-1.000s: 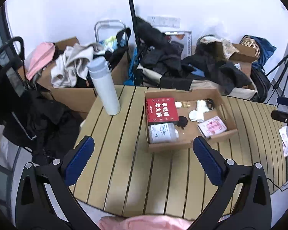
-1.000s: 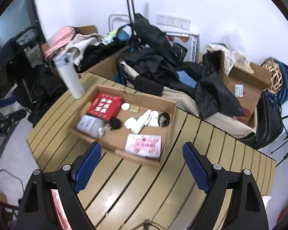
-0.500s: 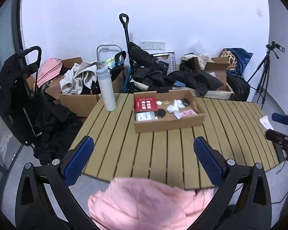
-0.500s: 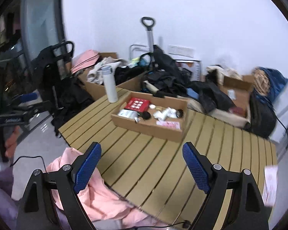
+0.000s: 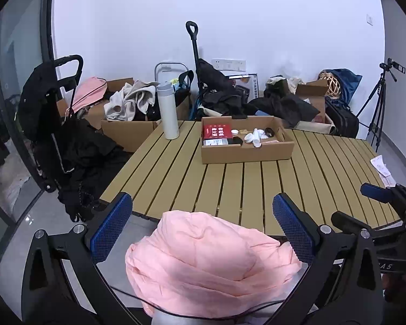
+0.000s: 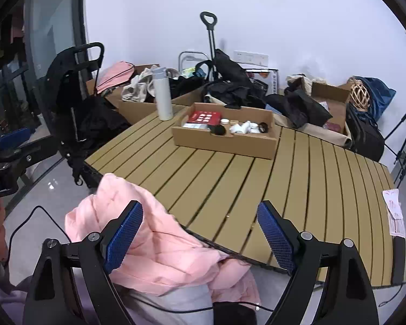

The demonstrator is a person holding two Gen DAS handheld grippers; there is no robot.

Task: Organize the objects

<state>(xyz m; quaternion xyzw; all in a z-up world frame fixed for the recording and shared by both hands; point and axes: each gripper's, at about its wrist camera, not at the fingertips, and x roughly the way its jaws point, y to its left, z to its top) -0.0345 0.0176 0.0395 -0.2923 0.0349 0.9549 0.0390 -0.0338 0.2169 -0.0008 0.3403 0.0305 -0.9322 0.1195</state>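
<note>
Both wide-open tools (image 5: pixel 202 226) (image 6: pixel 200 231) have pulled back from the cardboard box (image 5: pixel 246 151), its long axis lying across the table (image 5: pixel 230 187).

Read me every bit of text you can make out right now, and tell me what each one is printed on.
"AS": end of a word on the right claw's black body, seen from the left wrist view.
"ot.AI": end of a word on the left claw's body, seen from the right wrist view.
Red box in the cardboard tray: white characters, too small to read.
Paper slip on the table: print blurred.

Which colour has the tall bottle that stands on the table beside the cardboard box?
The tall cylindrical bottle is white with a pale grey cap, clearest in the left wrist view.
</note>
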